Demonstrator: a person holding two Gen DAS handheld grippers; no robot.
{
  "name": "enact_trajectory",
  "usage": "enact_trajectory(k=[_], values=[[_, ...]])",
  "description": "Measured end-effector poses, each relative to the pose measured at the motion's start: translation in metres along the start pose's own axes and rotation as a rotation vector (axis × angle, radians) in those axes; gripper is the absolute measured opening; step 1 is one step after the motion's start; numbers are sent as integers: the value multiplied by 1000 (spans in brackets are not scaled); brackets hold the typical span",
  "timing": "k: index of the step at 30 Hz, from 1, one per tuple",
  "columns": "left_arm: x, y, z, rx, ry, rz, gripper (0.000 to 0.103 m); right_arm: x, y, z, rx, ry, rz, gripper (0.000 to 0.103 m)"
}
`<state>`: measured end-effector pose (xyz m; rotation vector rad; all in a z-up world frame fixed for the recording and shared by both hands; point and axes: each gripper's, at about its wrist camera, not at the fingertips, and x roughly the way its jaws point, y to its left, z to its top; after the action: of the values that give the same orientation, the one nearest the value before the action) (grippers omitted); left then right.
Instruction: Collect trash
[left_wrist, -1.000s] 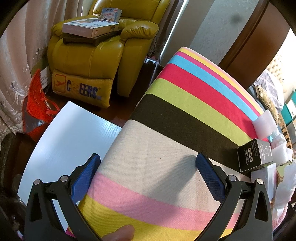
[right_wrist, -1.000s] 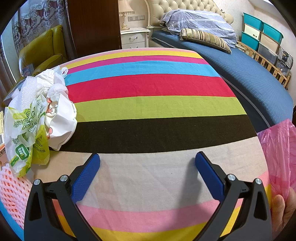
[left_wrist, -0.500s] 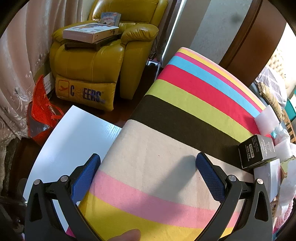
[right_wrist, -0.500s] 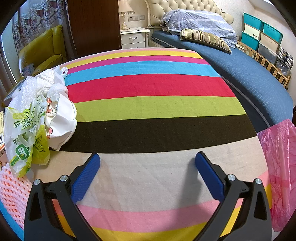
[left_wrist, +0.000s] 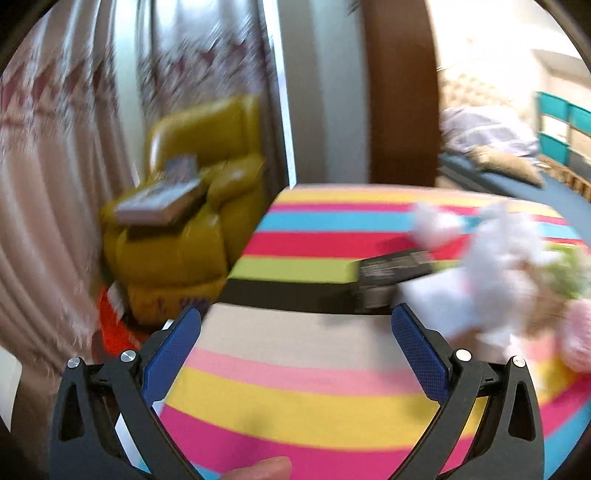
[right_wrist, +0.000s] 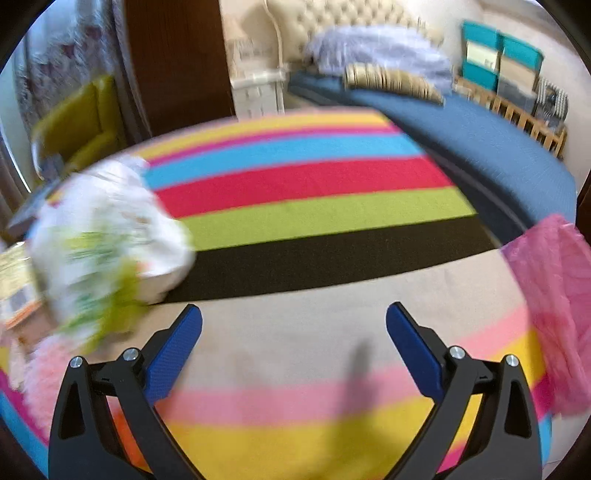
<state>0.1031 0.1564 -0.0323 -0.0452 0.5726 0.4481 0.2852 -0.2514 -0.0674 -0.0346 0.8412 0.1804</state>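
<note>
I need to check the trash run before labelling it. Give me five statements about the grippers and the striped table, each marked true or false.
1. The left gripper is shut on the black box. False: its jaws stand wide apart with nothing between them, and the box lies beyond them on the striped cloth.
2. The right gripper is open and empty. True.
3. A pink plastic bag shows at the right edge of the right wrist view. True.
4. The white and green bags lie to the right of the right gripper. False: they lie to its left.
5. A yellow armchair stands beyond the table. True.
</note>
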Motion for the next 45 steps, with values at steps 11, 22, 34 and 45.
enact_trajectory(k=[11,22,34,45], values=[[-129,-79,-31,107,-188,-171,97,-185,66,-100,-153,-349,176,99],[-166,-114,-51,180,-244,-236,97,-232,75,-130,-209,-451,109,99],[-164,-89,-57,104,-250,-268,97,-233,92,-134,-231,-467,124,99],[-162,-87,-58,96,-239,-278,97,-230,90,-132,-216,-459,129,99]])
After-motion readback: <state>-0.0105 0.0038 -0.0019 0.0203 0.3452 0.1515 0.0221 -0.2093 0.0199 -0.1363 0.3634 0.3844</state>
